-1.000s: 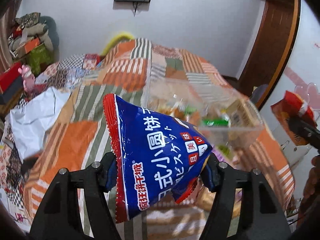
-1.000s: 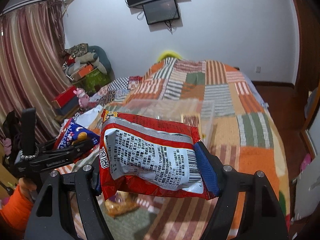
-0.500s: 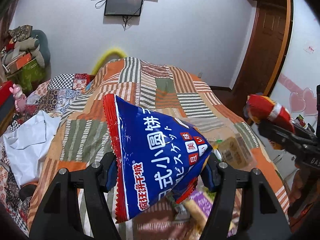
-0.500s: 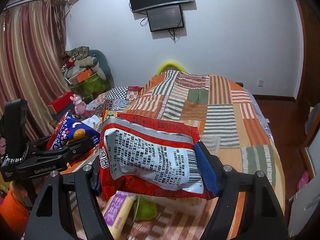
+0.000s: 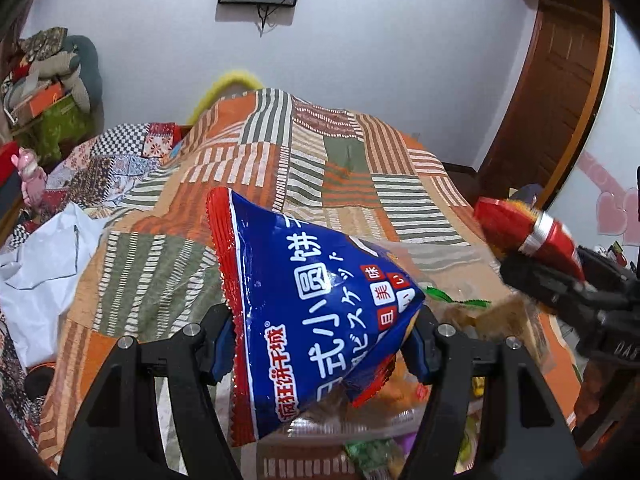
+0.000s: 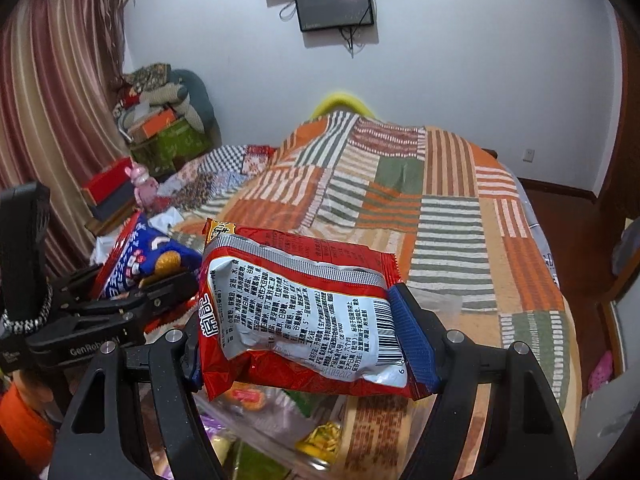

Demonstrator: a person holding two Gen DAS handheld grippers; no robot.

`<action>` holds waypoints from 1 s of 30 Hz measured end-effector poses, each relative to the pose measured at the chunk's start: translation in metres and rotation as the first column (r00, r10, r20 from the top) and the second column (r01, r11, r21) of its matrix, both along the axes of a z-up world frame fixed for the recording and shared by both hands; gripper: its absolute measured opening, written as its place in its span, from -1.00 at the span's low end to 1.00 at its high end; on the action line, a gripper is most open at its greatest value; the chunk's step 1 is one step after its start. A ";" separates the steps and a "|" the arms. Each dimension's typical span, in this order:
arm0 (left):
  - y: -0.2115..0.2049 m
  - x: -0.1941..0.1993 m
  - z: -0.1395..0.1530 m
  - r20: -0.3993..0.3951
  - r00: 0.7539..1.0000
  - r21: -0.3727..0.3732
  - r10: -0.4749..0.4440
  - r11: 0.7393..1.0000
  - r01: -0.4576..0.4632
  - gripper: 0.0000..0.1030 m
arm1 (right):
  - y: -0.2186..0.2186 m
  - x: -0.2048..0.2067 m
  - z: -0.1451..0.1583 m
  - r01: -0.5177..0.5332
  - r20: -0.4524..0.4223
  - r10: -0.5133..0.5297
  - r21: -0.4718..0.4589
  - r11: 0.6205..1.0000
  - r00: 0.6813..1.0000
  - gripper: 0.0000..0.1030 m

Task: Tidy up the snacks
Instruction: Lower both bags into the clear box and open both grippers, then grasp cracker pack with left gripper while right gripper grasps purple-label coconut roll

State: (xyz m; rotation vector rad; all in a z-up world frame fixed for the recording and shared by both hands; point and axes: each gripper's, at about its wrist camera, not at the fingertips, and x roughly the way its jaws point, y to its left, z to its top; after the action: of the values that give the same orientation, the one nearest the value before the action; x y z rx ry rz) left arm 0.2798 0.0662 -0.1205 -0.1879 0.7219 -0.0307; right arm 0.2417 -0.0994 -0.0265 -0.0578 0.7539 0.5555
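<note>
The left gripper (image 5: 320,344) is clamping a blue biscuit bag (image 5: 316,316) printed "小圆饼"; the right gripper (image 6: 304,344) is clamping a red packet (image 6: 296,312), barcode side up. "GenRob" is showing on the left tool. Both bags have been carried sideways over the patchwork bedspread (image 6: 452,216), where loose snacks (image 6: 320,436) are now lying beneath.

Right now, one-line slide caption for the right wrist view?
Right gripper holds a red snack packet above the patchwork bedspread.

The biscuit bag (image 5: 316,320) sits in the left hand-held gripper (image 5: 322,346), the noodle packet (image 6: 300,312) in the right hand-held gripper (image 6: 308,344), both above the snack container (image 6: 280,436) on the bed (image 6: 400,200).
</note>
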 end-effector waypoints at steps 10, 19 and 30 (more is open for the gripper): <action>-0.012 0.031 -0.020 -0.050 0.999 0.010 -0.022 1.000 0.023 0.28 | 0.000 0.014 -0.017 0.020 -0.092 -0.019 0.015 1.000 0.996 0.44; -0.014 0.033 -0.022 -0.065 0.997 0.016 -0.030 0.999 0.031 0.36 | -0.005 0.012 -0.015 0.030 -0.091 -0.028 0.016 0.999 0.995 0.44; -0.014 0.004 0.004 -0.019 0.999 0.041 -0.036 0.998 0.037 0.56 | -0.015 -0.012 0.007 0.006 -0.050 -0.003 0.057 0.998 0.999 0.49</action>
State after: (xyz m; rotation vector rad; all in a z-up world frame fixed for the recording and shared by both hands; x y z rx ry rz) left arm 0.2834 0.0520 -0.1161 -0.1353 0.7437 -0.0483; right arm 0.2293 -0.1144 -0.0192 0.0107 0.7863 0.5760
